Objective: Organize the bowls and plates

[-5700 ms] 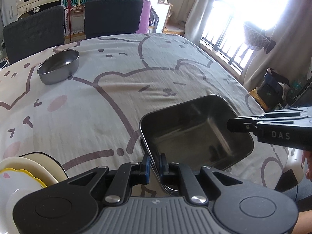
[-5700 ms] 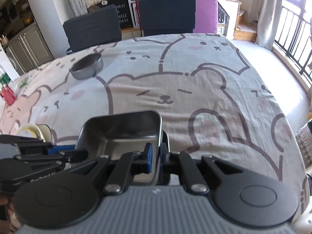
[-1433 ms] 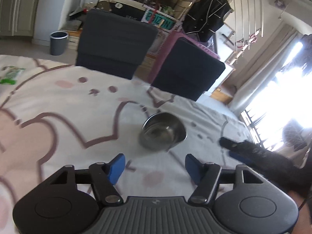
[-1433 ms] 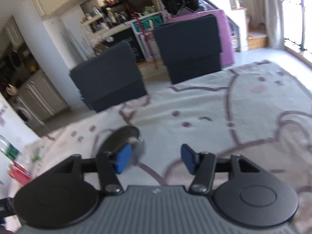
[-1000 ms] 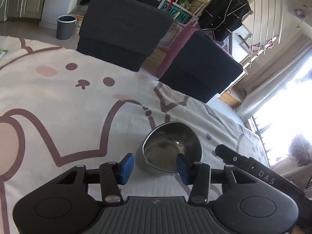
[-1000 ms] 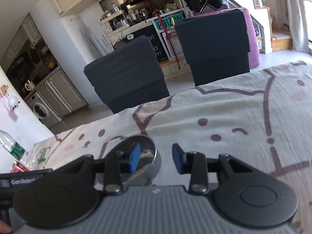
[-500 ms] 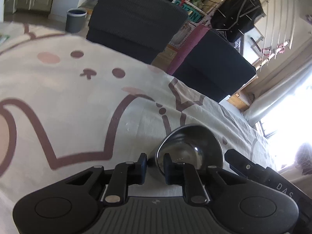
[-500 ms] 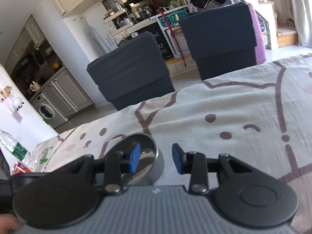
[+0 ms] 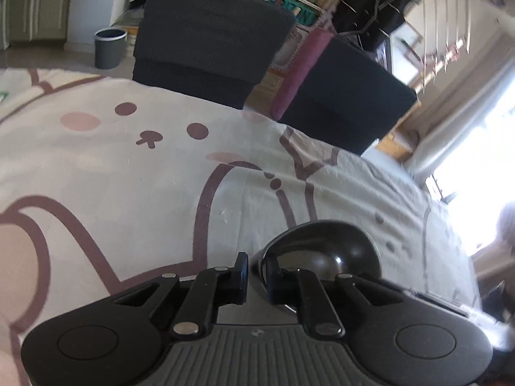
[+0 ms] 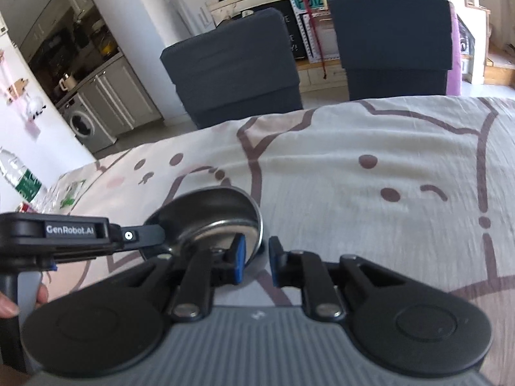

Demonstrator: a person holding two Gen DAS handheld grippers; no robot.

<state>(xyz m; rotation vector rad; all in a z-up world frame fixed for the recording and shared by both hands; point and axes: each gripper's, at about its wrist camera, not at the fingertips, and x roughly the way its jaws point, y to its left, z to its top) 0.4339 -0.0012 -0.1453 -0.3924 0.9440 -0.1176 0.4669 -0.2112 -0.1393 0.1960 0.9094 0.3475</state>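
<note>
Bear-print desk | steel bowl at 6 o'clock | left gripper clamped on near rim | right gripper closing across opposite rim, not yet pinching | step: two-handed pickup | next: finish pinch, lift level.

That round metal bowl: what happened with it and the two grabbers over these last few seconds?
Earlier both grippers held the square steel tray; it is now out of view. They moved to the round metal bowl and closed in. The left gripper has shut its jaws on the bowl's near rim. The right gripper is closing its jaws around the opposite rim. The bear-print tablecloth and dark chairs look unchanged.
</note>
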